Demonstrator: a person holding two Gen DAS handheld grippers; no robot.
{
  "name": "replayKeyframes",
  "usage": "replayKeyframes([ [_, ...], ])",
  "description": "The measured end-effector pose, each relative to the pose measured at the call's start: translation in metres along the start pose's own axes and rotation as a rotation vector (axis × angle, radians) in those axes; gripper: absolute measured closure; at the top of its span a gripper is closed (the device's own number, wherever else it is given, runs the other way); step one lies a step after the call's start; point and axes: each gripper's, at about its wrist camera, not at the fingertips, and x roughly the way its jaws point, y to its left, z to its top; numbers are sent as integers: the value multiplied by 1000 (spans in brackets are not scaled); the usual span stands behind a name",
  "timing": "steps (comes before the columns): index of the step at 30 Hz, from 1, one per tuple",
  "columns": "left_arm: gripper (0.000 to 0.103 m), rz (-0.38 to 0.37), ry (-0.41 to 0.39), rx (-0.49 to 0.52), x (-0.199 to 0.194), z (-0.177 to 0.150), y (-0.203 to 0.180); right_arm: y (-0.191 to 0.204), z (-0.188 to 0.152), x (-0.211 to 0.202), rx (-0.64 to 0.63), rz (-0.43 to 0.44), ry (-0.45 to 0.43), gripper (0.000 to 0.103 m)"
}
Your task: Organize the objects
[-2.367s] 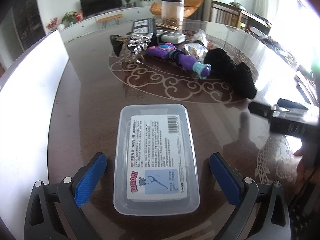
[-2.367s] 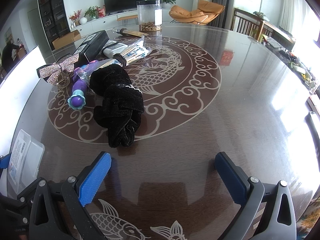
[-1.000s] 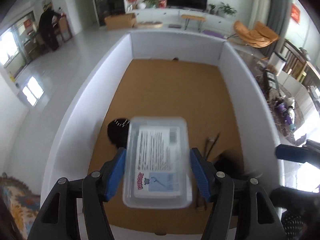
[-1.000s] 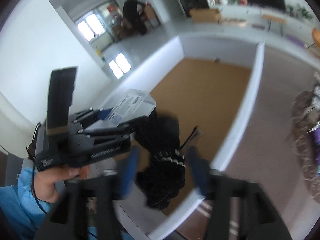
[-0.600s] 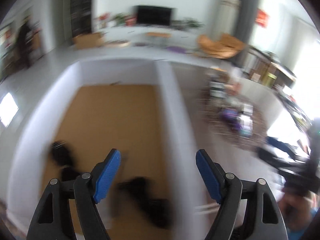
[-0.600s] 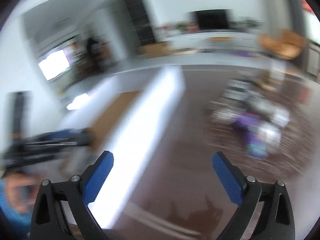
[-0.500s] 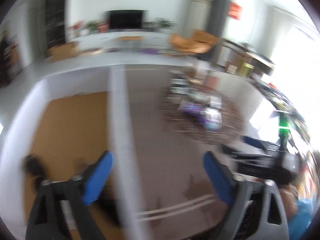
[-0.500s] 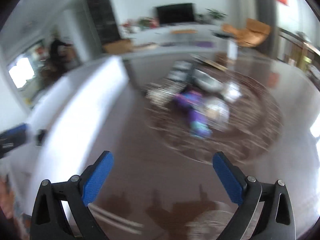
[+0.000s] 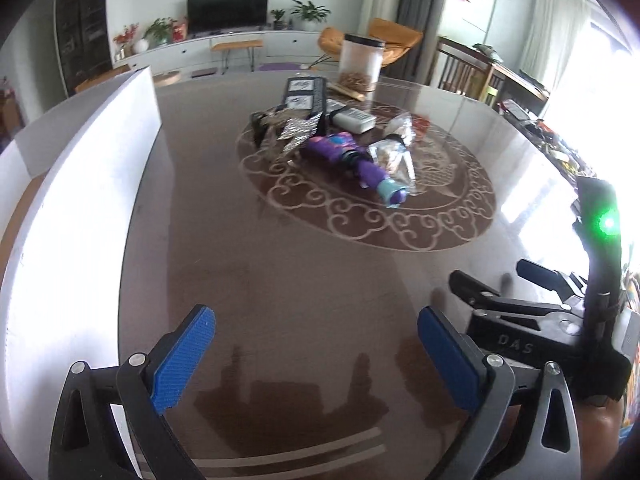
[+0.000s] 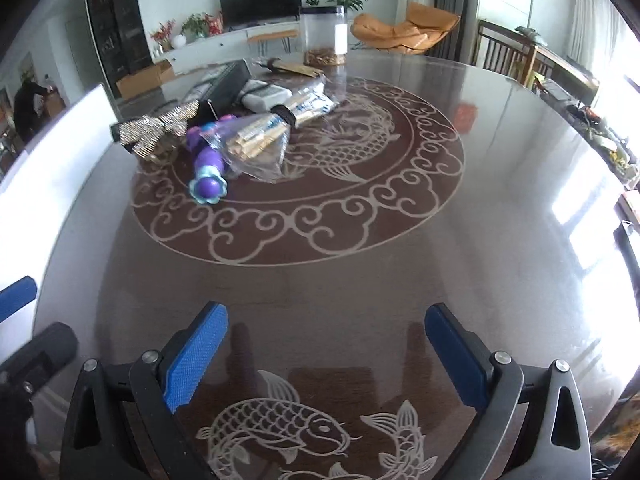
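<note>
Both the left tongs [image 9: 316, 354] and right tongs [image 10: 326, 350] gape wide and empty above the desk [image 10: 400, 260]. Much seems left: the purple toy [image 10: 208, 168], glitter bow [image 10: 160, 128] and wrapped sticks [image 10: 260, 136] lie clustered toward the desk's far edge, beside the white box [image 9: 80, 200] along its left edge.

Bright living room: wall television [image 9: 227, 10], orange chair [image 10: 404, 30], potted plants [image 9: 310, 12], sunlit windows [image 9: 600, 60].

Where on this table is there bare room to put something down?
Bare wood lies between the open left gripper and the scroll ring, beside the white box wall. The table's right half, past the ring, is also free. It is crowded at the ring's far left: purple toy, bow, bags.
</note>
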Motion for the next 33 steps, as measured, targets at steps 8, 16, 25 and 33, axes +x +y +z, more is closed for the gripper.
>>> replayKeyframes([
  [8,0,41,42,-6,32,-8,15,-3,-1,3,10,-10,16,3],
  [16,0,68,49,6,46,-5,15,-4,-9,-5,17,-29,13,0],
  [25,0,103,48,34,50,-3,10,-2,-9,-6,19,-35,2,0],
  [33,0,101,52,45,51,-2,10,-2,-10,-7,21,-35,-2,0],
])
